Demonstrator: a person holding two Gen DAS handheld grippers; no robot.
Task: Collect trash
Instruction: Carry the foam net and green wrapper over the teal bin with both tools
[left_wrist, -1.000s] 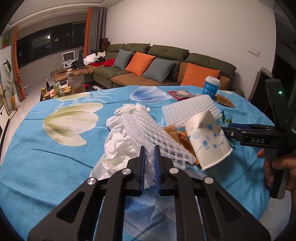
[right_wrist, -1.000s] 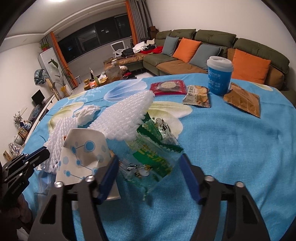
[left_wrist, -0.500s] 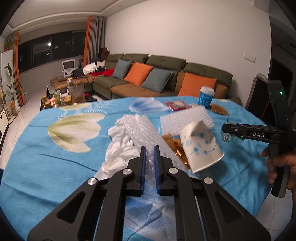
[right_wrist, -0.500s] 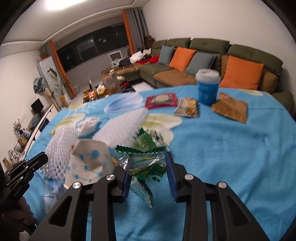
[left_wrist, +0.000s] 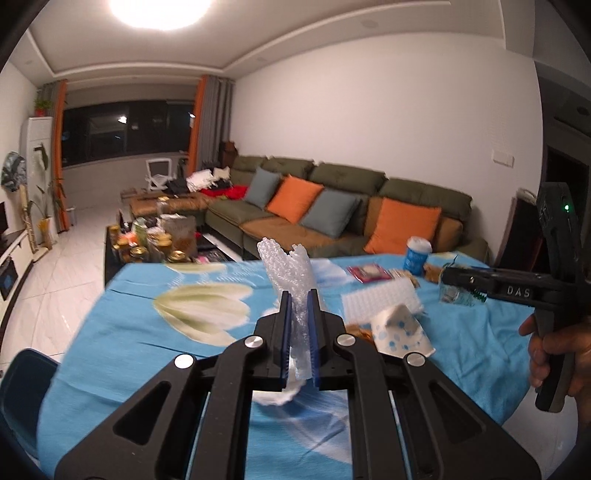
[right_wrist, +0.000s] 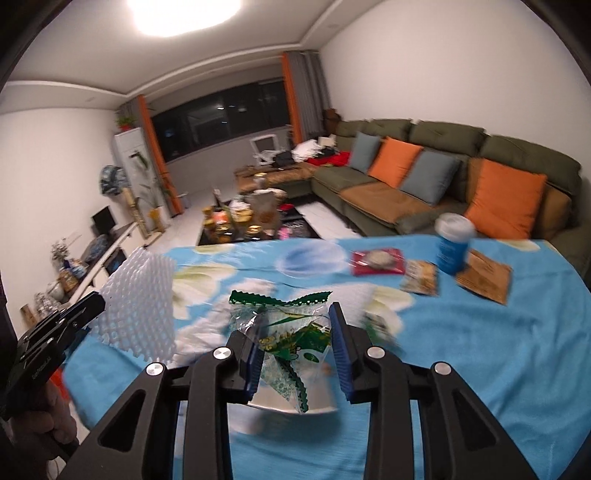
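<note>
My left gripper (left_wrist: 298, 295) is shut on a white foam net sleeve (left_wrist: 286, 264), which stands up out of the jaws above the blue flowered tablecloth (left_wrist: 147, 339). From the right wrist view, that left gripper (right_wrist: 90, 304) and the foam net sleeve (right_wrist: 140, 306) hang at the left. My right gripper (right_wrist: 295, 317) is shut on a crumpled clear and green wrapper (right_wrist: 291, 339), lifted off the cloth. In the left wrist view, the right gripper (left_wrist: 452, 277) is at the right with the wrapper (left_wrist: 458, 295) dangling from its tips.
On the cloth lie a dotted paper cup (left_wrist: 402, 332), a second flat foam net (left_wrist: 380, 301), white tissue (left_wrist: 273, 397), a blue cup (right_wrist: 452, 247), a red packet (right_wrist: 376, 260) and two snack packets (right_wrist: 419, 282). A dark chair (left_wrist: 22, 387) stands at the table's near left edge.
The right jaws have closed on the wrapper and lifted it. The left gripper has risen with the foam net, pulling it off the pile. Both views tilted up towards the room.
</note>
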